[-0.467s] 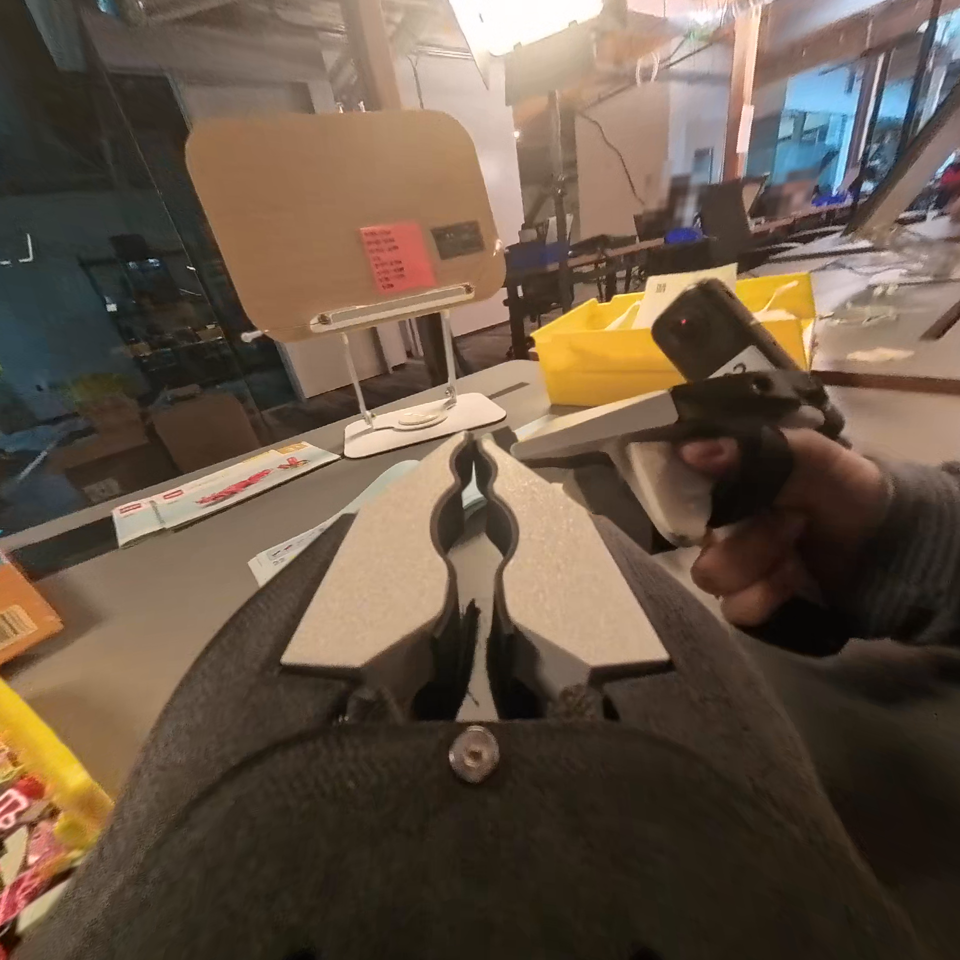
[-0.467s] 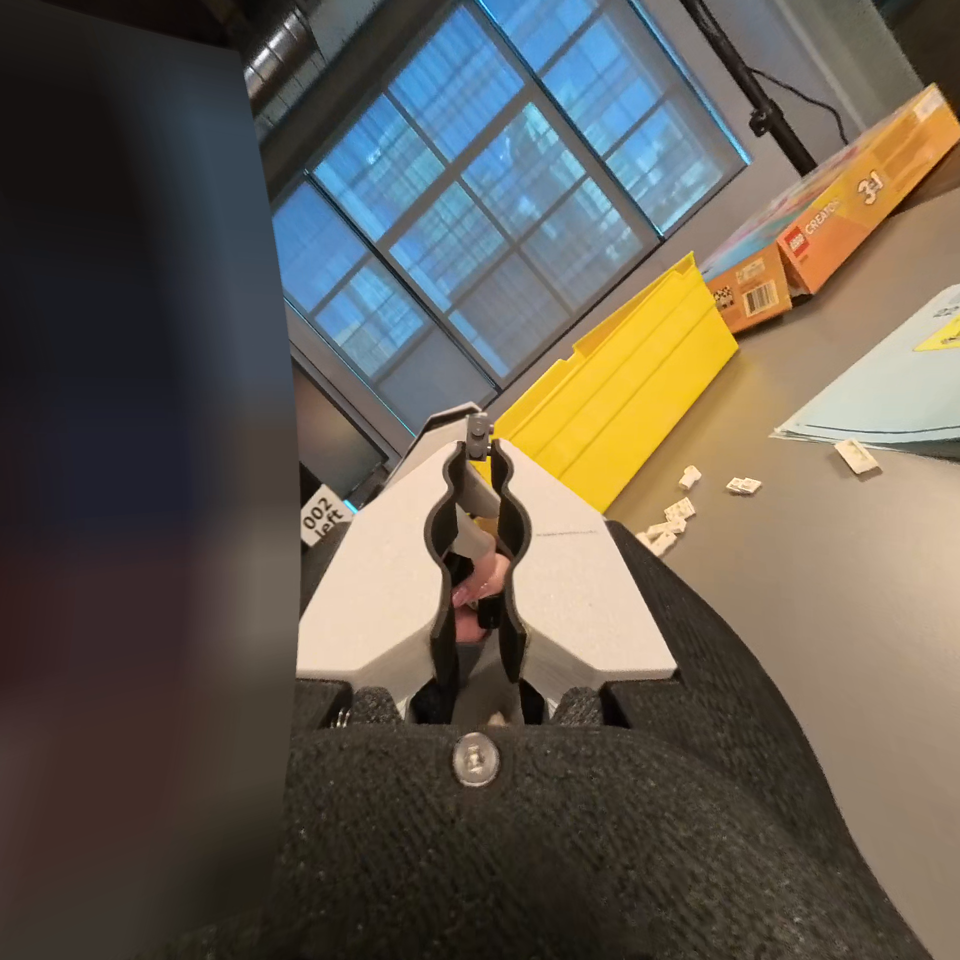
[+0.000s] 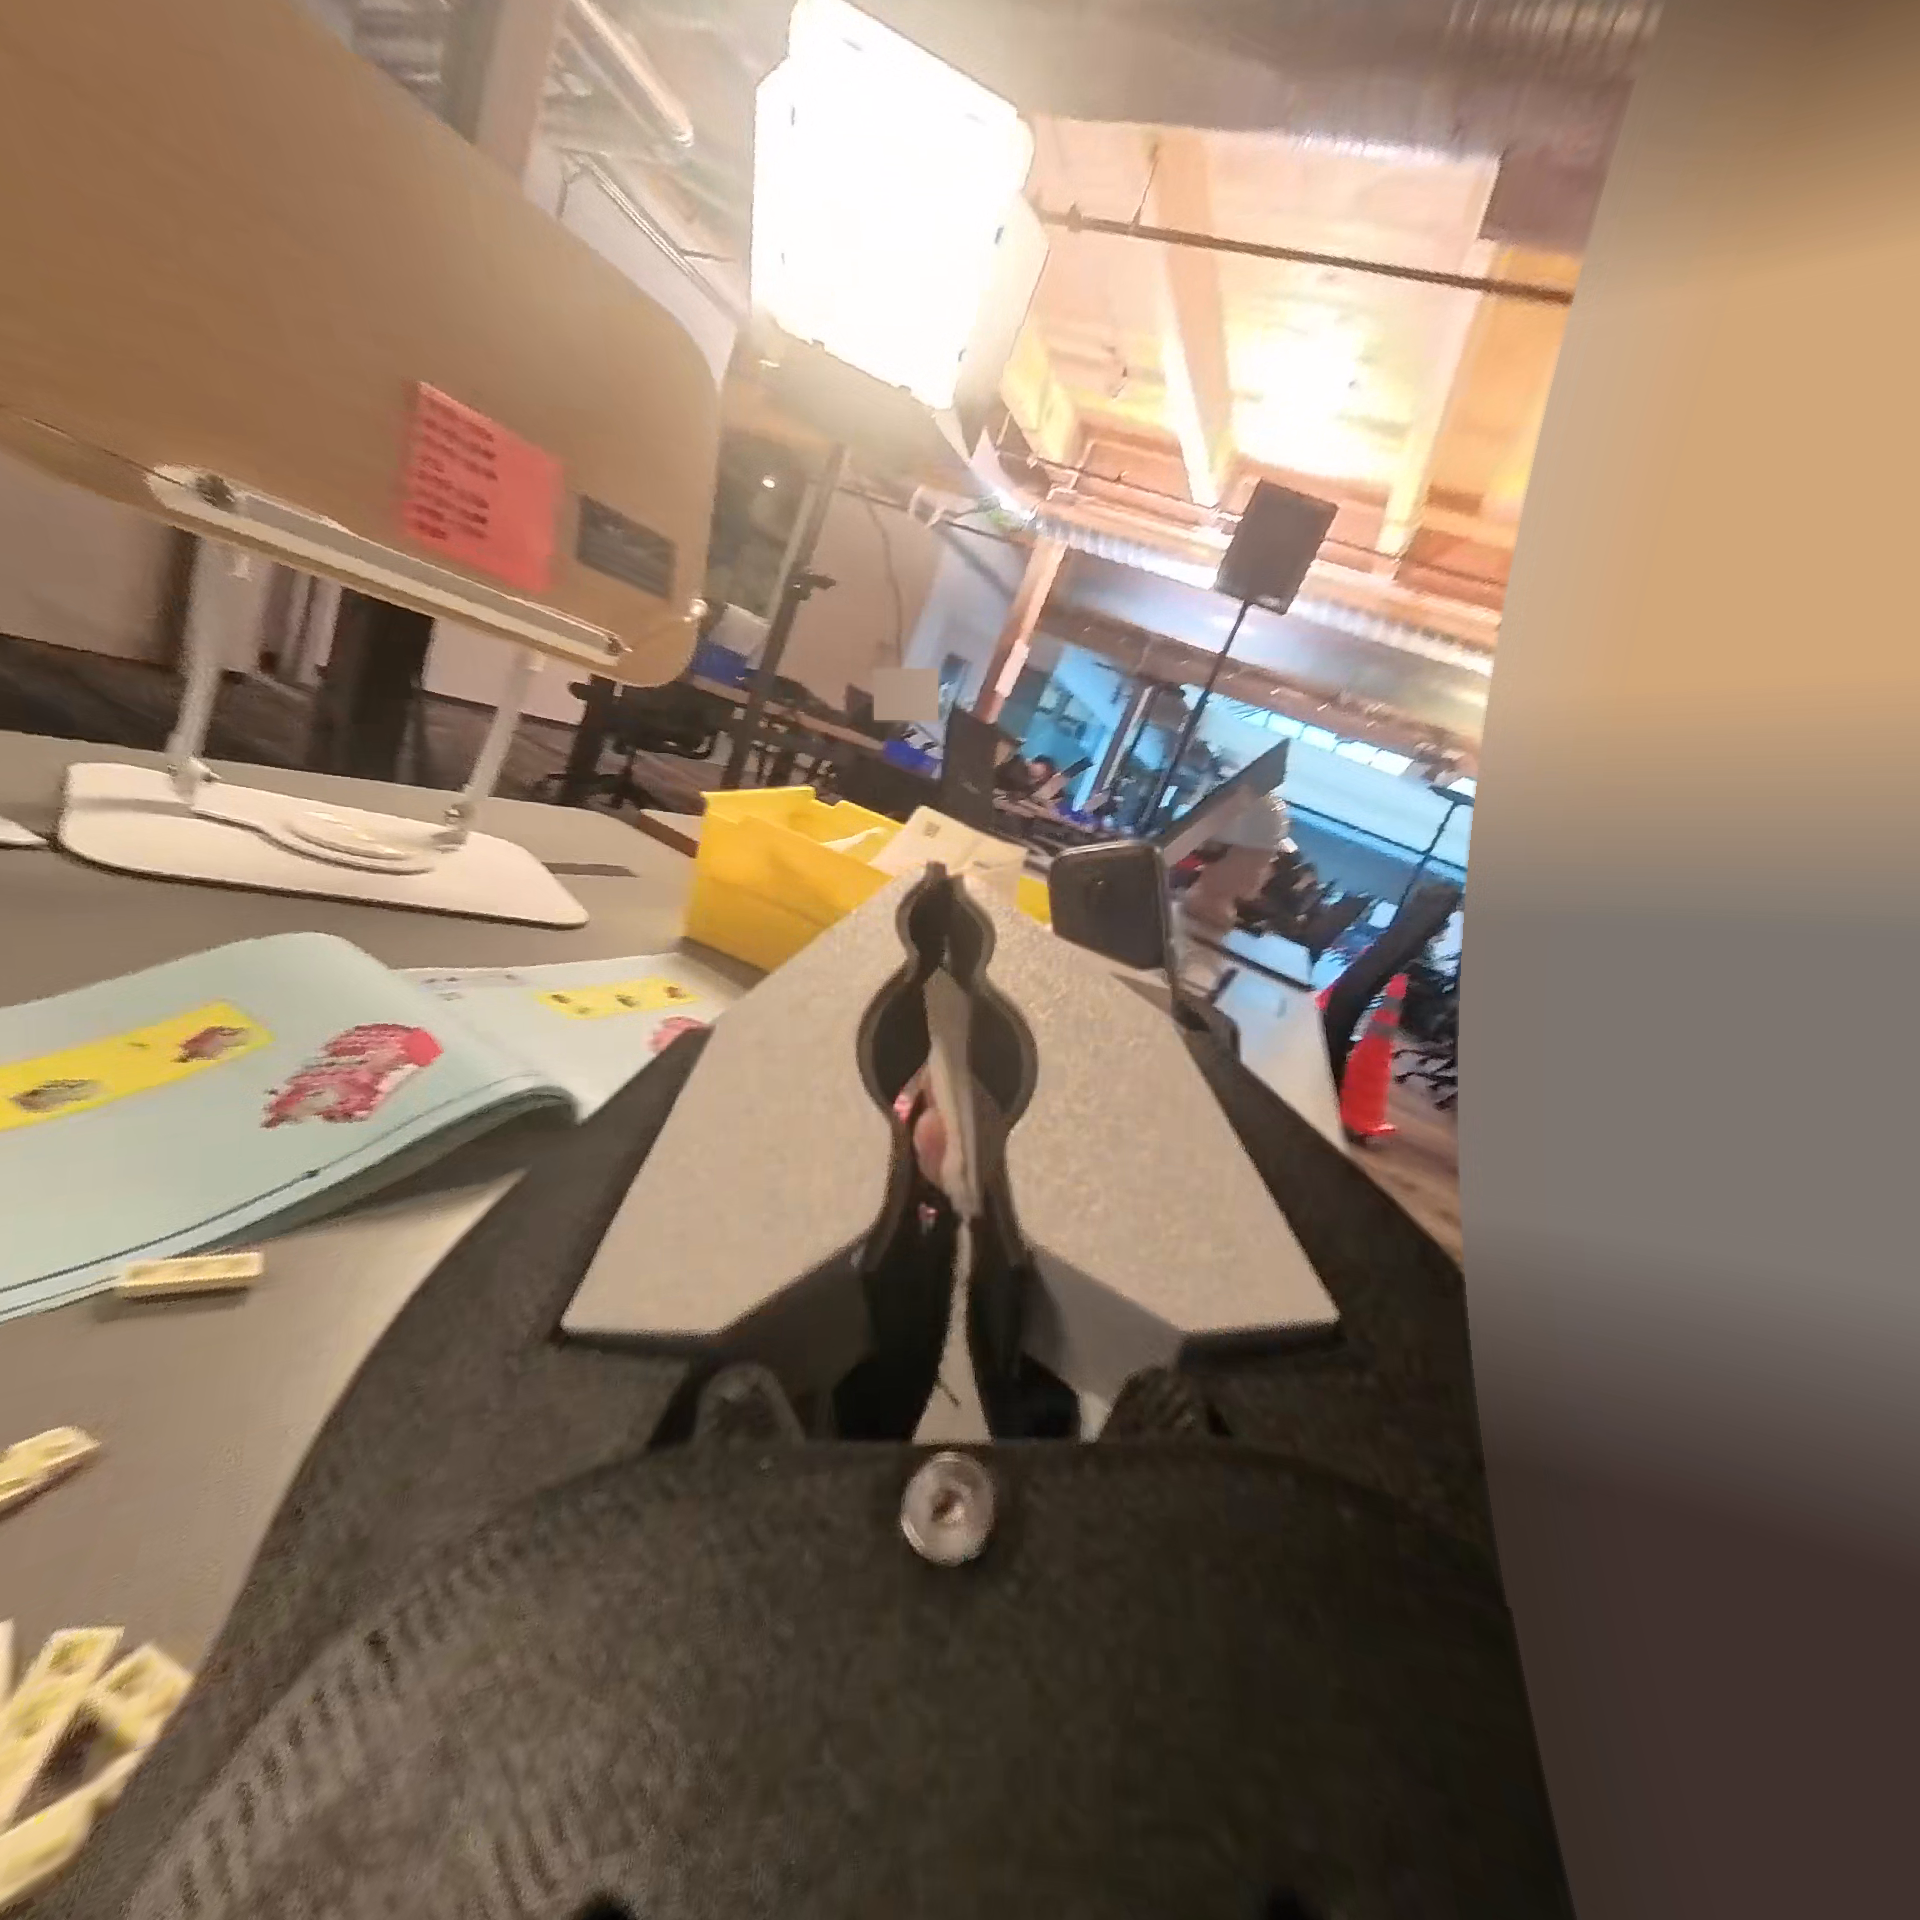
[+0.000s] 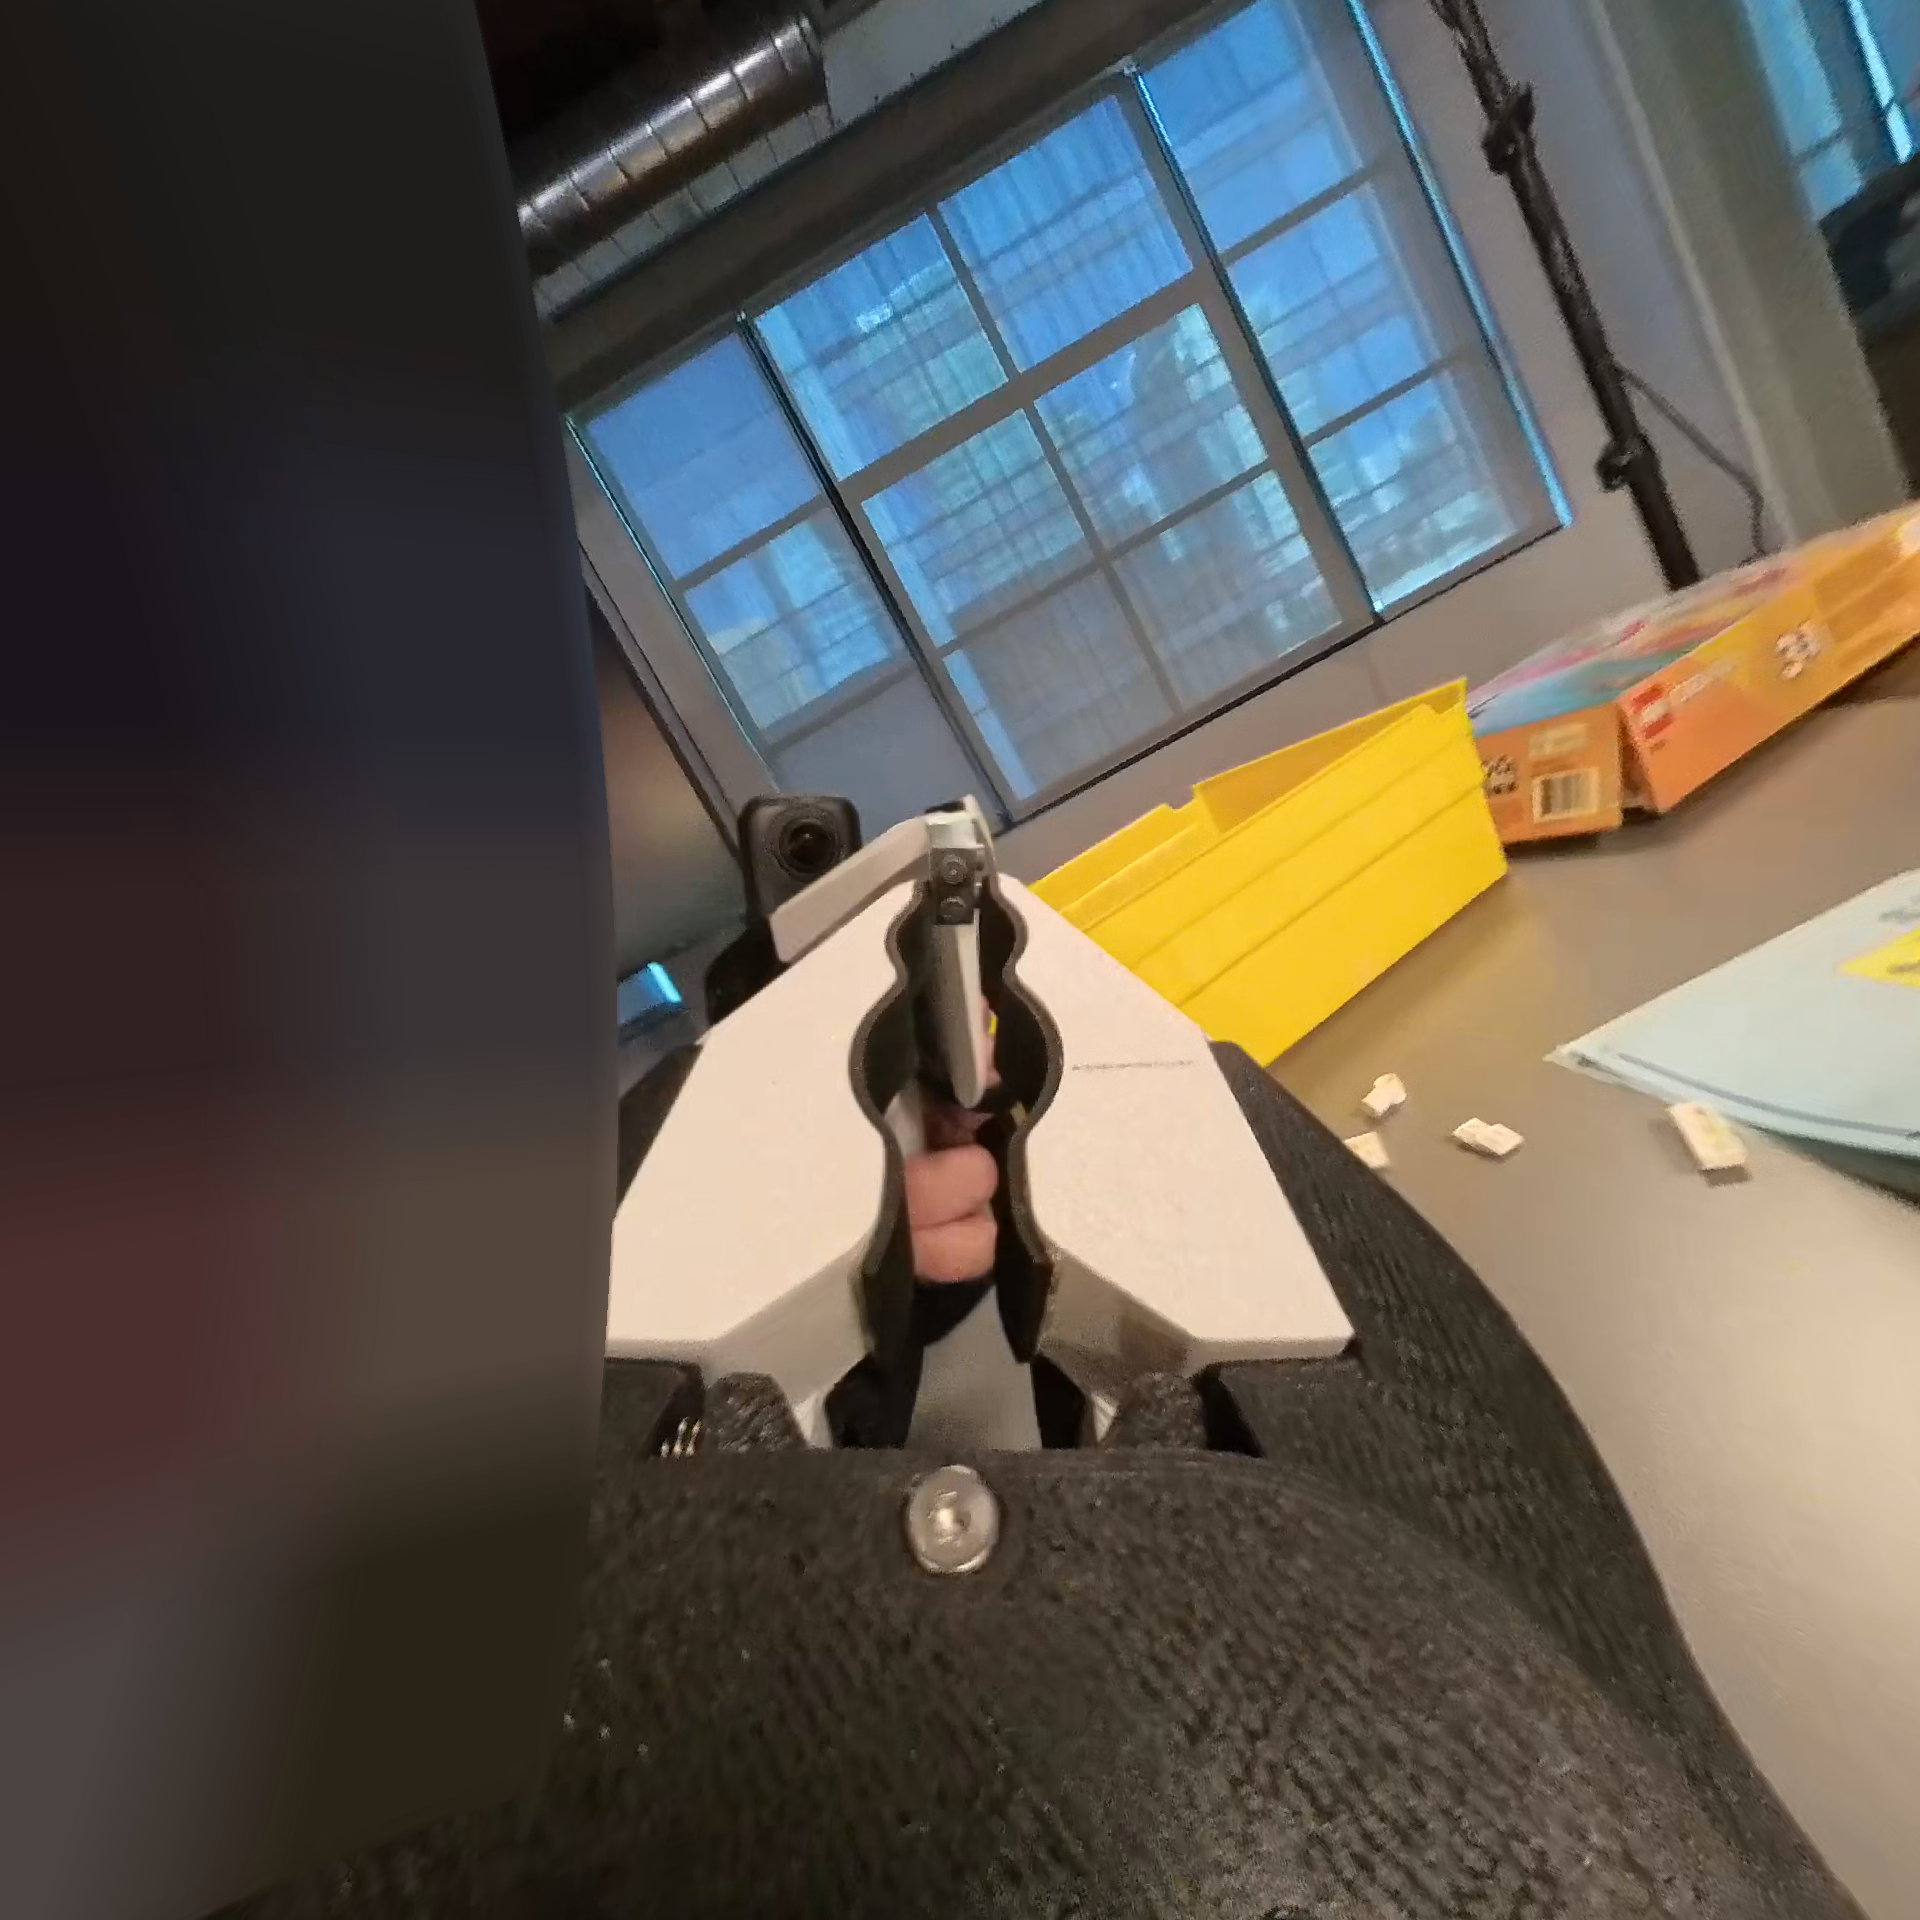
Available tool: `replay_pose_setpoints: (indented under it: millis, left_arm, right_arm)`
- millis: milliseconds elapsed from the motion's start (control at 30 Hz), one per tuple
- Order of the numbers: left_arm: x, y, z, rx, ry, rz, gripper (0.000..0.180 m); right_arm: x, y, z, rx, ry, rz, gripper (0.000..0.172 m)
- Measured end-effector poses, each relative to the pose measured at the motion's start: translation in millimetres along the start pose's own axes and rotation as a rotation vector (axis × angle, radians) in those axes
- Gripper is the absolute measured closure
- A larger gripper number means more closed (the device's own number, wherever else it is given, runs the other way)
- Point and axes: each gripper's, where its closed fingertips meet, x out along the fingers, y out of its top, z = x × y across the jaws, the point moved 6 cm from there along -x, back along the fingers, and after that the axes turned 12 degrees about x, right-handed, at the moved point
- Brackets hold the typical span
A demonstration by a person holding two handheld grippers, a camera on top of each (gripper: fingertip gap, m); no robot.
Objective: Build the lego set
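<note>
Beside two tongs (image 4: 951,904), one yellow bin (image 4: 1351,914)

tips crowded, table open beside the yellow bin

the other gripper (image 4: 935,862) blocks straight ahead; right of the yellow bin (image 4: 1299,914), bare grey table (image 4: 1558,1351) lies open past small white bricks (image 4: 1486,1136) and a booklet (image 4: 1766,1018).

We see the book stand (image 3: 312,312) and orange box (image 4: 1766,665) cut off by the edges; the small bricks (image 3: 73,1704) blur beyond telling.
</note>
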Motion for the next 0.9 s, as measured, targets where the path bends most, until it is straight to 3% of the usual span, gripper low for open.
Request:
replay_pose_setpoints:
  millis: [33,133,333,600,900]
  left_arm:
    - [1,1,0,-0.034,-0.017,0.003,0.180]
    - [5,2,5,-0.120,-0.076,0.017,0.180]
    - [8,2,5,-0.139,-0.094,-0.063,0.180]
    - [7,-6,2,-0.239,-0.157,-0.221,0.180]
    - [9,-8,9,-0.276,-0.172,0.034,0.180]
  right_arm:
    - [0,1,-2,-0.040,-0.008,-0.004,0.165]
    - [0,1,-7,-0.131,-0.018,-0.032,0.165]
    - [-6,4,-7,-0.255,-0.073,-0.083,0.165]
    - [-15,1,-12,-0.730,-0.250,-0.242,0.164]
    - [-11,1,-18,-0.627,-0.208,-0.094,0.165]
